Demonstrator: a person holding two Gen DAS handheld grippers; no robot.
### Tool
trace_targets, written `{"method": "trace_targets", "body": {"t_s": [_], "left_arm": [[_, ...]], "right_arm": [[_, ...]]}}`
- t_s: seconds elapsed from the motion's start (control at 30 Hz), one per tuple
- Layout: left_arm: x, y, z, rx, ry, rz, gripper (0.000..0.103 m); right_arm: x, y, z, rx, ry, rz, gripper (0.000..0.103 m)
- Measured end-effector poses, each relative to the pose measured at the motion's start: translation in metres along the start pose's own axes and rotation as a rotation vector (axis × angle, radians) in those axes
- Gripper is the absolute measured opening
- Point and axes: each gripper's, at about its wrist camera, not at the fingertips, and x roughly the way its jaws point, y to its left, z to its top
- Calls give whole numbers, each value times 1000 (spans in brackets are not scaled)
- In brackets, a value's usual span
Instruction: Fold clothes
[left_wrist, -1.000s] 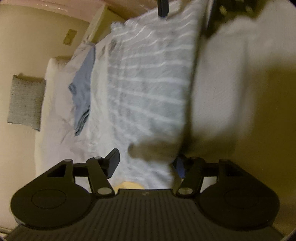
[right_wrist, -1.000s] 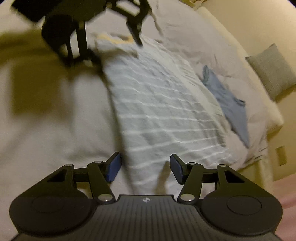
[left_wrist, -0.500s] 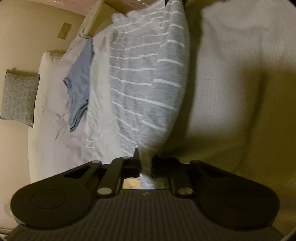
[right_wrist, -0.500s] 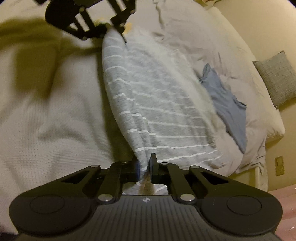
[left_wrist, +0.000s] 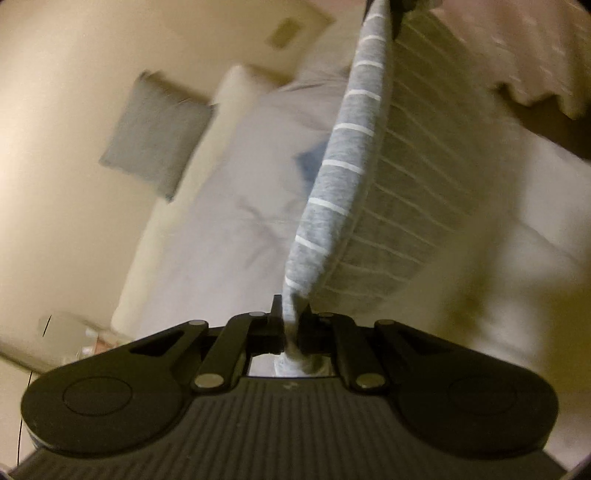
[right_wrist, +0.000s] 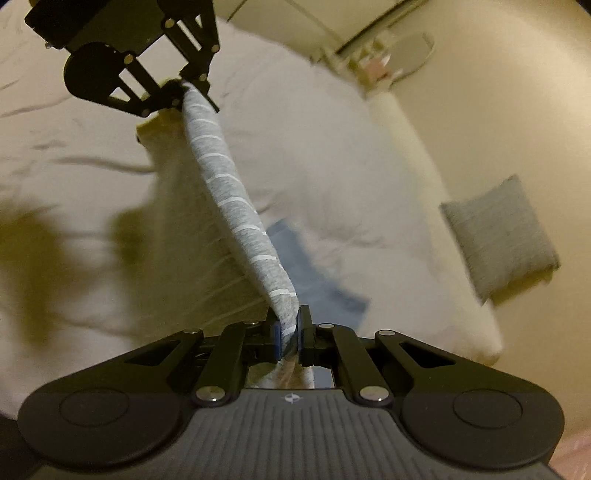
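Note:
A grey shirt with white stripes hangs stretched in the air between both grippers, above the bed. My left gripper is shut on one end of its edge. My right gripper is shut on the other end, blue pads pressing the cloth. The left gripper also shows at the top left of the right wrist view, gripping the far end. The shirt's body droops below the taut edge, its inner side showing faint stripes.
A blue garment lies on the white bedcover under the shirt. A grey cushion leans against the beige wall. A wall outlet sits high up.
Both grippers went from open to shut on the striped shirt's edge, then lifted it off the bed. The shirt now hangs stretched between them instead of lying flat.

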Motion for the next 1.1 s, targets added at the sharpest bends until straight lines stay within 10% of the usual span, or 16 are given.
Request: {"method": "trace_targets", "body": {"t_s": [0.4, 0.73, 0.9, 1.1], "left_arm": [[134, 70, 100, -232, 208, 219, 6], [240, -79, 98, -305, 311, 54, 8], [236, -122, 87, -277, 277, 132, 9], [237, -139, 79, -165, 259, 243, 31]], "right_arm": [[146, -172, -41, -165, -326, -68, 4], [277, -91, -171, -250, -244, 37, 3], [292, -47, -214, -266, -264, -14, 5], [284, -22, -241, -287, -289, -175, 35]]}}
